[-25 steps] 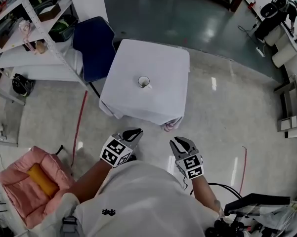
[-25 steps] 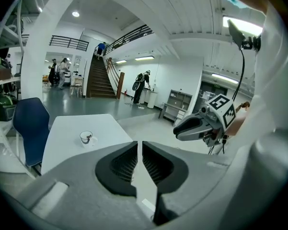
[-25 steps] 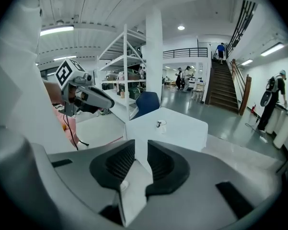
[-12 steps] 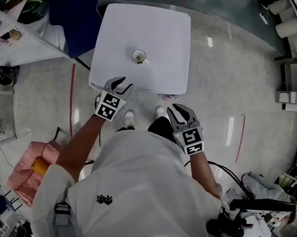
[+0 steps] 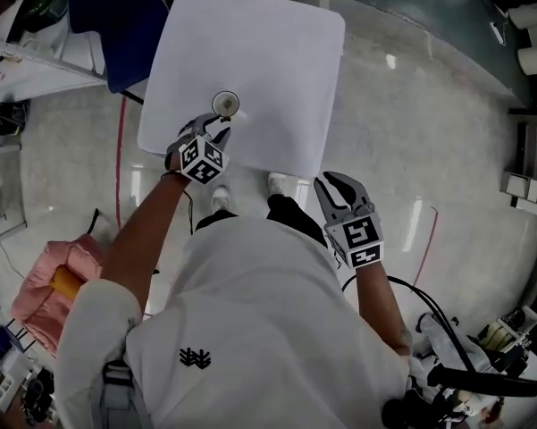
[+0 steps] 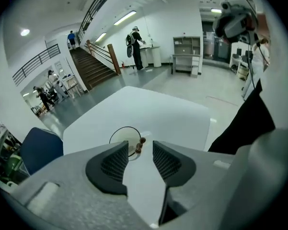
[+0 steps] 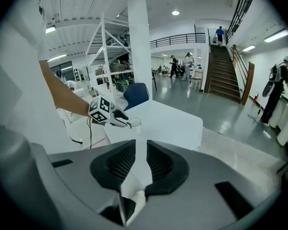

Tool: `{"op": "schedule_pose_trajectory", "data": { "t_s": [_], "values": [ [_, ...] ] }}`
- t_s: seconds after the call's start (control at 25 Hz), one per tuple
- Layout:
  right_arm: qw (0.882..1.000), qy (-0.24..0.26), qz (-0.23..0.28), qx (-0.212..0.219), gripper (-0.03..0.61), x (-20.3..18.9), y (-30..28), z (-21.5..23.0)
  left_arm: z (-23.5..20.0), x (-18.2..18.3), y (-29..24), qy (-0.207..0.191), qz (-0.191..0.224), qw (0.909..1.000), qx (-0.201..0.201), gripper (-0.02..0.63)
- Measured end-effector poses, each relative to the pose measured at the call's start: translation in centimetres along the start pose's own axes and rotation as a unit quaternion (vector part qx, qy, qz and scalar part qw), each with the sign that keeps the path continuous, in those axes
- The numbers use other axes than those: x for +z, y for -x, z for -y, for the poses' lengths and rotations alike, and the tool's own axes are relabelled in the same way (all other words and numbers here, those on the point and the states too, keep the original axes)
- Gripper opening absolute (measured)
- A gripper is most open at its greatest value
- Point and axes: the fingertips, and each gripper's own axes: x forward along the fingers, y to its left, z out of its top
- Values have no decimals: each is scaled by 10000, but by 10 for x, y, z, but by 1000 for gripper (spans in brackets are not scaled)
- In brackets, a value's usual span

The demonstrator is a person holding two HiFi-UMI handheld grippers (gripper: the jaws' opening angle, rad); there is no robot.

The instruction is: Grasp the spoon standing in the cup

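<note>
Left gripper (image 5: 219,128) opening, nothing gripped, just before one cup (image 5: 224,104) holding one spoon (image 6: 140,145); right gripper (image 5: 339,188) parted, empty

I find no word, number or brand that I can read anywhere. The nearest things to labels are black-and-white square markers: those on the left cube (image 5: 202,161), just behind my left fingers (image 6: 116,163), and those on the right cube (image 5: 361,239), just behind my right fingers (image 7: 120,164). They are blocky patterns only, with no letters or digits. The left cube also shows such a pattern ahead of my right fingers in the right gripper view. Well behind both sets of fingers, on the back of my white shirt (image 5: 250,311), sits a small black emblem (image 5: 195,357) with no lettering I can make out.
</note>
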Motion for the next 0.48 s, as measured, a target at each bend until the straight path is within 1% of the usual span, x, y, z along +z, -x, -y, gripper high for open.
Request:
{"op": "schedule_pose_trajectory", "data": {
  "t_s": [0.12, 0.2, 0.24, 0.28, 0.36, 0.48],
  "values": [
    [9998, -33, -116, 137, 80, -8, -3, 24, 3, -1, -19, -233, -309, 9992, 97, 158],
    [9996, -40, -169, 236, 80, -15, -5, 38, 2, -2, -27, -206, -455, 9985, 205, 155],
    [9994, -39, -183, 283, 80, -18, -5, 44, 1, -2, -29, -160, -498, 9982, 287, 141],
    [9993, -33, -192, 327, 80, -21, -5, 49, 1, -1, -30, -119, -534, 9978, 368, 99],
    [9990, -5, -198, 401, 80, -28, -4, 61, 2, 0, -32, -82, -607, 9969, 498, 57],
    [9985, 67, -165, 518, 80, -32, -4, 72, 0, 5, -28, -40, -662, 9955, 673, 54]
  ]
}}
